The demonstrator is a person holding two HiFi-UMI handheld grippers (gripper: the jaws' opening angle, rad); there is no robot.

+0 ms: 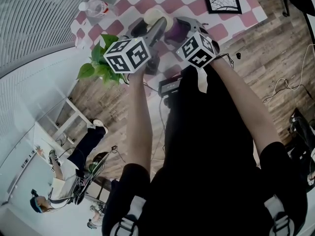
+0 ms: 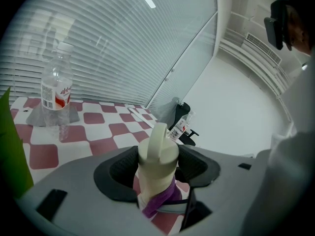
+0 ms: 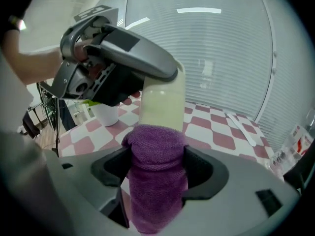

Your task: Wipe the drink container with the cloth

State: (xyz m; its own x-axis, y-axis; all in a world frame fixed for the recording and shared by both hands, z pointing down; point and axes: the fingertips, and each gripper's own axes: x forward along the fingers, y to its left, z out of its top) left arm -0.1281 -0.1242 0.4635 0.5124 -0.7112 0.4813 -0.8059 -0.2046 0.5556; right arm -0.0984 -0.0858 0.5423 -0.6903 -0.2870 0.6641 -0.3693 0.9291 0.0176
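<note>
Mid-wipe. My left tool [image 2: 157, 170] pinches bottle [image 2: 158, 154] above counter [image 2: 98, 132]. Right tool [image 3: 156, 170] pinches cloth [image 3: 157, 146], bottle at its 12 o'clock. Next, I judge: drag cloth round bottle, grip firm.

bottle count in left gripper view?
3: cream drink container in the left gripper; clear water bottle at far left; small labelled bottle just right of the container's cap. Others may be hidden.
</note>
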